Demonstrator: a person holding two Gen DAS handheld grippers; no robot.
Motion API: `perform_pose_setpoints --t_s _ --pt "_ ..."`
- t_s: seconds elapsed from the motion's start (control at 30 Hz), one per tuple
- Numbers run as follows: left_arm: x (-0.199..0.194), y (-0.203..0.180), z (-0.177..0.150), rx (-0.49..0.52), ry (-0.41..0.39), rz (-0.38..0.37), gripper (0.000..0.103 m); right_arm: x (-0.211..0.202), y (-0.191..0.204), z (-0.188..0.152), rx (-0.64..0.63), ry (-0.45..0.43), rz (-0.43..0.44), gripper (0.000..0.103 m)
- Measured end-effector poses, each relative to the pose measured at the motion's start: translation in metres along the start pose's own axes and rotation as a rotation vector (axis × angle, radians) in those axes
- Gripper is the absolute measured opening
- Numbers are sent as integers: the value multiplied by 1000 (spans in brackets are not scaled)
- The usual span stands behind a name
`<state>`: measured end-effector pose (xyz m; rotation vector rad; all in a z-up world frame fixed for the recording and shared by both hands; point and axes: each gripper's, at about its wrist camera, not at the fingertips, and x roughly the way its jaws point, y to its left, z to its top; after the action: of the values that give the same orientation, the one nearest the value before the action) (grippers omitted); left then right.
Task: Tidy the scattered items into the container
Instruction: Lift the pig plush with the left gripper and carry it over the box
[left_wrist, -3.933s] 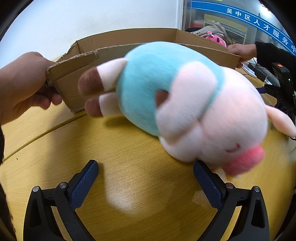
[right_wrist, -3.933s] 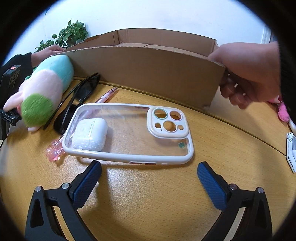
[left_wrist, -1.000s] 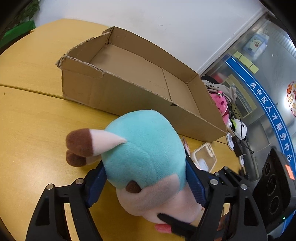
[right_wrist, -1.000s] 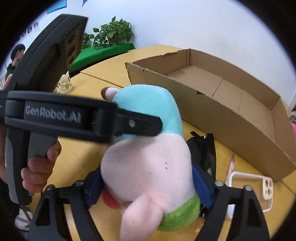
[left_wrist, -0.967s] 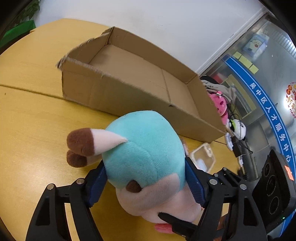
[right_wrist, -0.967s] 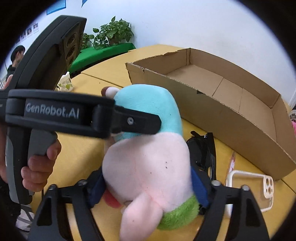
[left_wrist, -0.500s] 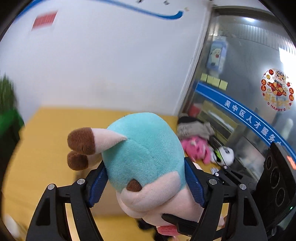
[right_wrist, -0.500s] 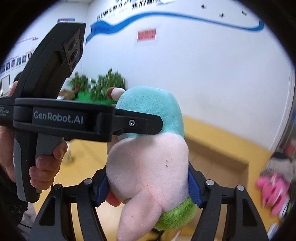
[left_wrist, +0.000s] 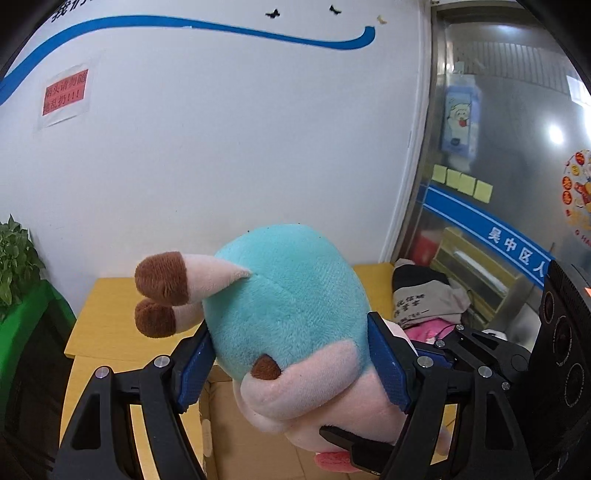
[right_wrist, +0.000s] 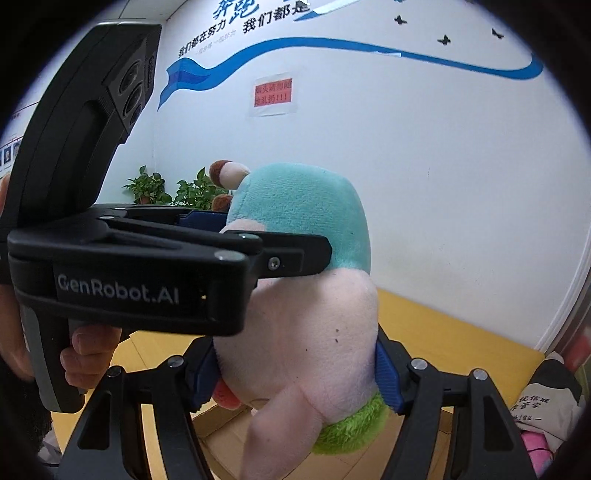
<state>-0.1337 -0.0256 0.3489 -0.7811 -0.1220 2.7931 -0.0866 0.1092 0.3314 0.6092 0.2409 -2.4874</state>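
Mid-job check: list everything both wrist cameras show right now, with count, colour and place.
plush toy: one, teal, pink, green tuft, brown-tipped legs; held up between both grippers.
cardboard box: one, brown; below the toy, mostly hidden.
table: one, yellow wood; under the box.
potted plants: several, green; by the far wall.
red notice: one; on the white wall.
clothing pile: grey and pink; table's far right corner.
left gripper: black, blue pads; clamped on the toy's teal body.
right gripper: black, blue pads; clamped on the pink head end.
hand: one; on the left gripper's handle.
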Motion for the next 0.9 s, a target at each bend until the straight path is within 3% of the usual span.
perform_pose_setpoints --t_s 0.3,0.57,0.7,0.9 --pt "136 63 -39 -72 183 17 81 125 -35 -35 88 144 41 69" --pt "247 117 -122 -183 410 0 81 243 -56 -114 203 333 95 69" --pt "275 124 -149 -175 461 -3 82 284 -59 -151 227 415 93 69" --pt "279 110 -160 -77 493 43 83 310 -57 -174 254 434 68 69"
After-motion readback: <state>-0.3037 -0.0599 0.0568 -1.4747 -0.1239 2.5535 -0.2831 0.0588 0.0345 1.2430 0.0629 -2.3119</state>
